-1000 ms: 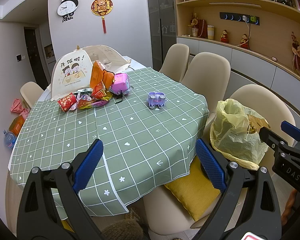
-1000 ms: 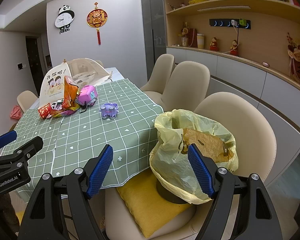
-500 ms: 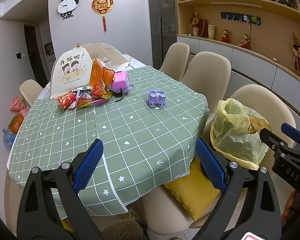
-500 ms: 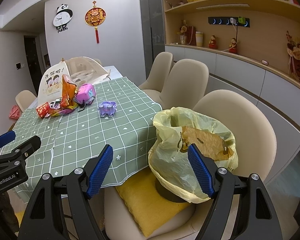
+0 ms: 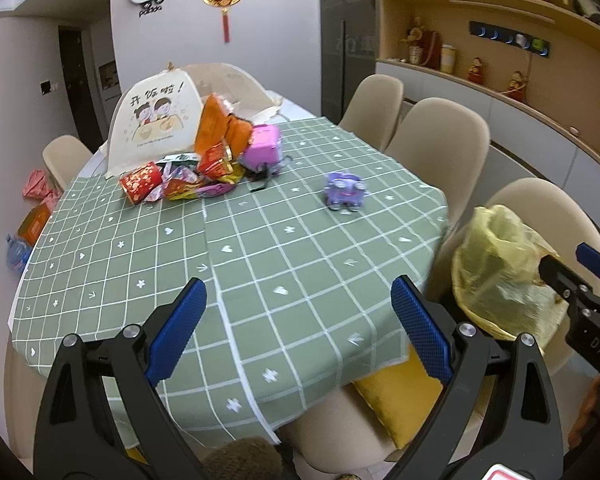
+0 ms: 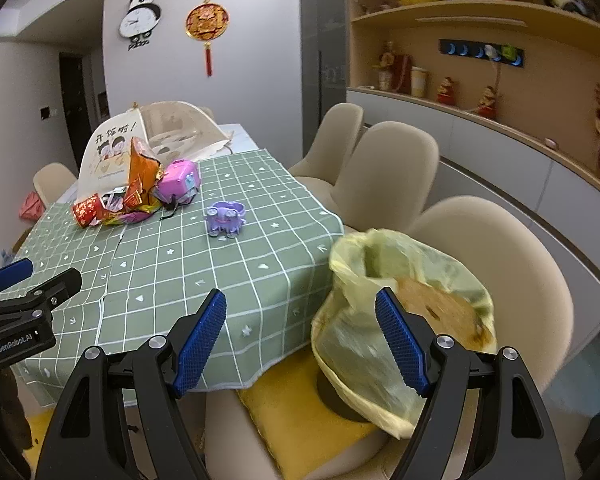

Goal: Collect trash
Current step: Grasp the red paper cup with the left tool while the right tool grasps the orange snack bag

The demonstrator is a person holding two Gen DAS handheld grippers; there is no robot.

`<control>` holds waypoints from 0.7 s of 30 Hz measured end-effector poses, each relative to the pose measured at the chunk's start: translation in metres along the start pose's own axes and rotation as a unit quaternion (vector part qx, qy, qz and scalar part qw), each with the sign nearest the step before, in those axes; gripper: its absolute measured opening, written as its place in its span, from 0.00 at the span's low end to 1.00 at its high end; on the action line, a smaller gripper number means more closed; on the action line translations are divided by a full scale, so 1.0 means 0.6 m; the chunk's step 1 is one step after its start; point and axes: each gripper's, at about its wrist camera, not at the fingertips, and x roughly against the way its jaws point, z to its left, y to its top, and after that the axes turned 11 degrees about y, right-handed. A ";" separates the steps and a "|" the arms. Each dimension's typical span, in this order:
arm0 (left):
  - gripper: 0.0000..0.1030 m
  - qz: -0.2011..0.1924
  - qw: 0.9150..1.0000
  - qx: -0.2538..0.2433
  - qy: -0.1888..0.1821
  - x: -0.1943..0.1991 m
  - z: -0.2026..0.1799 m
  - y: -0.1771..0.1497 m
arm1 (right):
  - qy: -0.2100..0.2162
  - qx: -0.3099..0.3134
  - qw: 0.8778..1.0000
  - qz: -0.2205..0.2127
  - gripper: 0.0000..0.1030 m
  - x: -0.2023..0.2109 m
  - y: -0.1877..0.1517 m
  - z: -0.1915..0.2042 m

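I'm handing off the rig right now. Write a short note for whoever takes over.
Left tongs: open, empty, over the near table edge.
Right tongs: open, empty, beside the yellow trash bag.
The bag sits open on the nearest chair, something brown already inside.
Left: the pile of snack wrappers at the far end of the green tablecloth. None picked up yet.

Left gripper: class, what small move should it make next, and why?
Probably forward over the table toward the wrapper pile. The left gripper is open and empty near the table's front edge, the wrappers lie at the far side, and the yellow trash bag waits open on the chair.
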 end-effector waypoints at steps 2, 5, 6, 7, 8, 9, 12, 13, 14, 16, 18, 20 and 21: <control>0.87 0.008 1.000 0.003 0.001 -0.024 0.016 0.008 | 0.003 0.010 1.000 0.004 0.71 -0.024 0.013 0.012; 0.87 0.020 1.000 0.005 -0.009 -0.062 0.040 0.023 | 0.010 0.023 1.000 0.009 0.71 -0.067 0.036 0.035; 0.87 0.023 1.000 0.006 -0.014 -0.081 0.055 0.031 | 0.013 0.027 0.999 0.010 0.71 -0.080 0.043 0.043; 0.87 0.025 1.000 0.008 -0.017 -0.094 0.065 0.036 | 0.017 0.032 0.999 0.013 0.71 -0.096 0.051 0.053; 0.87 0.027 0.999 0.011 -0.018 -0.112 0.079 0.044 | 0.019 0.038 0.999 0.015 0.71 -0.111 0.060 0.063; 0.87 0.028 0.999 0.014 -0.017 -0.129 0.093 0.052 | 0.023 0.048 0.998 0.019 0.71 -0.134 0.072 0.078; 0.87 0.033 0.999 0.021 -0.010 -0.176 0.133 0.074 | 0.035 0.066 0.997 0.031 0.71 -0.184 0.098 0.115; 0.87 0.037 0.999 0.027 -0.006 -0.200 0.156 0.087 | 0.041 0.071 0.996 0.035 0.71 -0.200 0.108 0.127; 0.87 0.039 0.999 0.030 -0.006 -0.216 0.172 0.096 | 0.044 0.074 0.996 0.037 0.71 -0.211 0.115 0.136; 0.87 0.037 0.999 0.037 -0.003 -0.251 0.210 0.119 | 0.052 0.082 0.994 0.043 0.71 -0.242 0.135 0.164; 0.87 0.031 0.999 0.042 0.000 -0.279 0.247 0.140 | 0.057 0.086 0.993 0.049 0.71 -0.270 0.153 0.188; 0.89 0.028 0.999 0.030 0.002 -0.318 0.289 0.167 | 0.059 0.088 0.993 0.055 0.71 -0.291 0.165 0.207; 0.91 0.029 0.999 0.021 0.005 -0.333 0.301 0.176 | 0.060 0.090 0.992 0.059 0.71 -0.304 0.172 0.219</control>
